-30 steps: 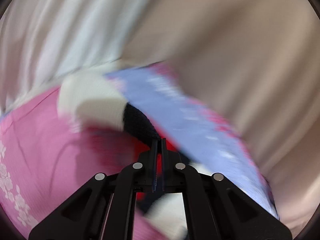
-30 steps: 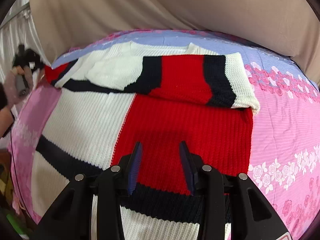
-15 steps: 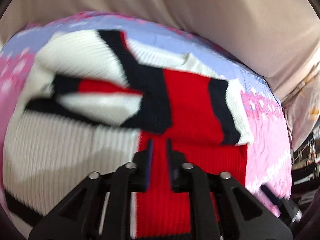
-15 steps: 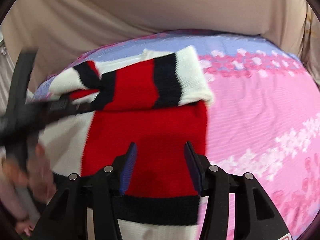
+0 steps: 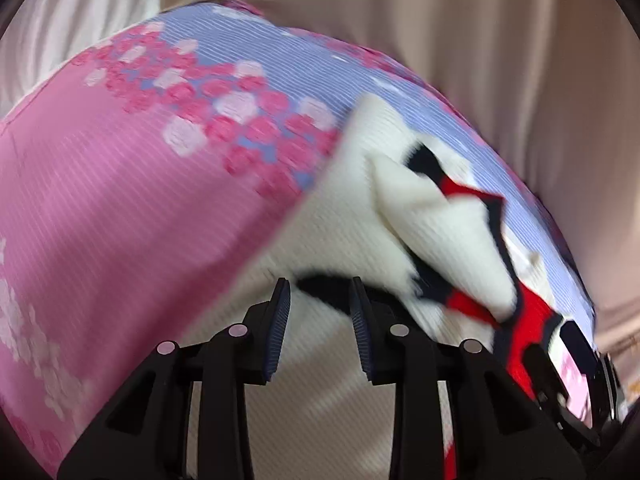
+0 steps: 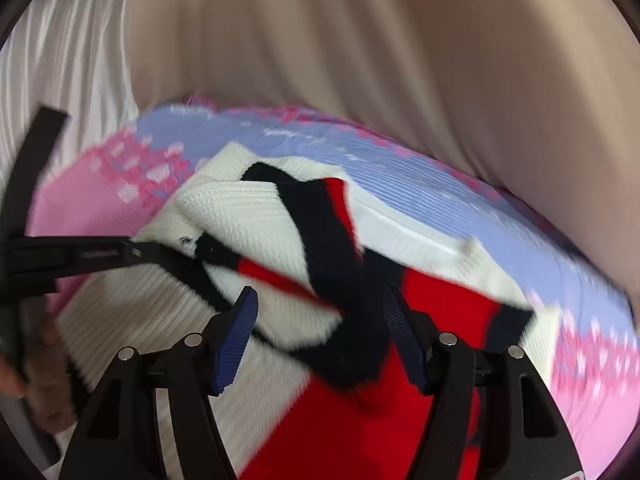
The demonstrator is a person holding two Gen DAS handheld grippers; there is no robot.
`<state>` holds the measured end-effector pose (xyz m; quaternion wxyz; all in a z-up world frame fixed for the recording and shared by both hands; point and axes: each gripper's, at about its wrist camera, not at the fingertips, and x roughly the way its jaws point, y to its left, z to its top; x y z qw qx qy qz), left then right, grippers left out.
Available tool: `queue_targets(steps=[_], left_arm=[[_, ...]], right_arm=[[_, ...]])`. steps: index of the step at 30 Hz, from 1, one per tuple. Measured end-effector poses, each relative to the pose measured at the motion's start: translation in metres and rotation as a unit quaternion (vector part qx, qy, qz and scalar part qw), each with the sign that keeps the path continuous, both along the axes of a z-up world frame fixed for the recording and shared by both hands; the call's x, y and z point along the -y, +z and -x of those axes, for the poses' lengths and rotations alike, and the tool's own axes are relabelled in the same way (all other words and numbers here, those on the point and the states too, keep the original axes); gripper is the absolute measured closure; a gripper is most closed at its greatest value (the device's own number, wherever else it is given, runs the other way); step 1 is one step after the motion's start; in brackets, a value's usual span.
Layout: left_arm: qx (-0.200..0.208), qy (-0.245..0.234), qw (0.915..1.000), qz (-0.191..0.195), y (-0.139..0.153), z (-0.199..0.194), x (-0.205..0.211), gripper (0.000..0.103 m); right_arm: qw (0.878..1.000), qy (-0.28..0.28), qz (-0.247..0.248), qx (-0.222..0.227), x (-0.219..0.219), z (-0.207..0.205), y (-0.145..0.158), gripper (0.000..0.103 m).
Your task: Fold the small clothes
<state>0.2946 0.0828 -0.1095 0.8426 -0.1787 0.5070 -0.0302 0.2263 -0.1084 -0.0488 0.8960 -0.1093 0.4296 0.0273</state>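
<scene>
A knitted sweater point(image 6: 256, 216) in white, red and navy blocks lies on a pink and lilac floral bedsheet point(image 5: 120, 184), both sleeves folded across its body. The left gripper point(image 5: 318, 292) and the right gripper point(image 6: 320, 300) hover above it, jaws opening, nothing between them. No readable writing shows.

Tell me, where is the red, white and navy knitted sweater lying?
The knitted sweater lies on the pink and lilac floral bedspread, sleeves folded across, beneath both grippers.

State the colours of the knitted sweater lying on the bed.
The sweater is white, red and black in blocks; the right wrist view shows it best.
</scene>
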Motion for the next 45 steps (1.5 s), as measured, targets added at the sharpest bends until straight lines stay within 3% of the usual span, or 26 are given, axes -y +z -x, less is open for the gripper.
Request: queue_targets(steps=[3,4,5,7,8,9,11,12,13,15,18,20,21,22,26,28,33,34,36,37,39,41,43,44,45], left_arm=[[-0.002,0.007,0.9999,-0.012,-0.007,-0.008,-0.009,0.074],[-0.001,0.005,0.9998,-0.017,-0.009,-0.010,-0.010,0.074],[0.002,0.001,0.9997,-0.023,-0.009,-0.011,-0.010,0.074],[0.005,-0.004,0.9996,-0.029,-0.008,-0.009,-0.013,0.074],[0.006,-0.003,0.9994,-0.033,-0.007,-0.010,-0.015,0.074],[0.006,-0.001,0.9993,-0.036,-0.006,-0.009,-0.015,0.073],[0.003,-0.001,0.9993,-0.036,-0.006,-0.010,-0.020,0.073],[-0.001,-0.002,0.9993,-0.038,-0.006,-0.010,-0.021,0.073],[-0.002,-0.002,0.9992,-0.040,-0.007,-0.010,-0.022,0.073],[-0.001,-0.005,0.9991,-0.043,-0.007,-0.008,-0.021,0.074],[0.002,-0.007,0.9994,-0.034,-0.003,-0.001,-0.017,0.074],[0.003,-0.003,0.9999,-0.015,0.002,0.007,-0.016,0.074],[0.001,0.000,1.0000,-0.004,0.003,0.011,-0.016,0.073],[-0.003,0.000,1.0000,0.009,0.004,0.017,-0.015,0.071],[-0.008,-0.015,0.9998,0.010,0.004,0.029,-0.003,0.067],[-0.017,-0.017,0.9996,0.014,0.000,0.028,0.002,0.067],[-0.044,0.023,0.9948,0.089,-0.012,0.014,-0.006,0.067],[-0.051,0.036,0.9923,0.107,-0.016,0.010,-0.009,0.067],[-0.068,0.062,0.9854,0.144,-0.026,0.000,-0.016,0.067],[-0.071,0.069,0.9823,0.159,-0.029,-0.003,-0.018,0.068],[-0.069,0.073,0.9754,0.196,-0.026,-0.007,-0.021,0.081],[-0.038,0.070,0.9733,0.215,-0.007,-0.006,-0.024,0.085],[-0.002,0.063,0.9767,0.205,0.014,-0.002,-0.026,0.081],[0.004,0.061,0.9778,0.200,0.018,0.000,-0.026,0.073],[0.004,0.056,0.9796,0.193,0.017,0.001,-0.023,0.067]], right_arm=[[0.999,-0.012,0.014,-0.027,-0.005,-0.033,-0.020,0.041],[0.999,-0.016,-0.008,-0.040,-0.002,-0.039,-0.023,0.058],[0.996,-0.024,-0.059,-0.055,0.006,-0.043,-0.021,0.094],[0.981,-0.075,-0.174,-0.038,0.036,-0.034,-0.002,0.096],[0.965,-0.110,-0.237,-0.016,0.057,-0.020,0.009,0.096],[0.946,-0.146,-0.291,0.004,0.080,-0.003,0.017,0.096],[0.893,-0.241,-0.379,0.029,0.134,0.043,0.014,0.096],[0.871,-0.293,-0.394,0.028,0.155,0.063,0.004,0.096],[0.855,-0.337,-0.394,0.014,0.173,0.081,-0.011,0.089],[0.852,-0.380,-0.357,-0.041,0.191,0.102,-0.039,0.087],[0.836,-0.395,-0.379,-0.043,0.199,0.127,-0.050,0.085],[0.842,-0.380,-0.382,-0.034,0.195,0.130,-0.045,0.068],[0.849,-0.368,-0.378,-0.029,0.191,0.129,-0.040,0.066],[0.859,-0.355,-0.368,-0.024,0.186,0.129,-0.034,0.065],[0.898,-0.304,-0.319,-0.008,0.157,0.117,-0.014,0.038],[0.898,-0.307,-0.315,-0.012,0.156,0.111,-0.016,0.038],[0.871,-0.375,-0.317,-0.025,0.180,0.111,-0.037,0.038],[0.866,-0.384,-0.318,-0.031,0.184,0.112,-0.042,0.039],[0.854,-0.390,-0.343,-0.035,0.195,0.108,-0.053,0.065],[0.851,-0.388,-0.352,-0.035,0.198,0.107,-0.054,0.097],[0.839,-0.369,-0.400,-0.008,0.206,0.106,-0.037,0.096],[0.839,-0.335,-0.426,0.047,0.211,0.108,0.002,0.096],[0.852,-0.292,-0.422,0.101,0.216,0.109,0.040,0.096],[0.872,-0.274,-0.387,0.123,0.221,0.109,0.051,0.096],[0.885,-0.274,-0.358,0.116,0.225,0.104,0.046,0.096]])
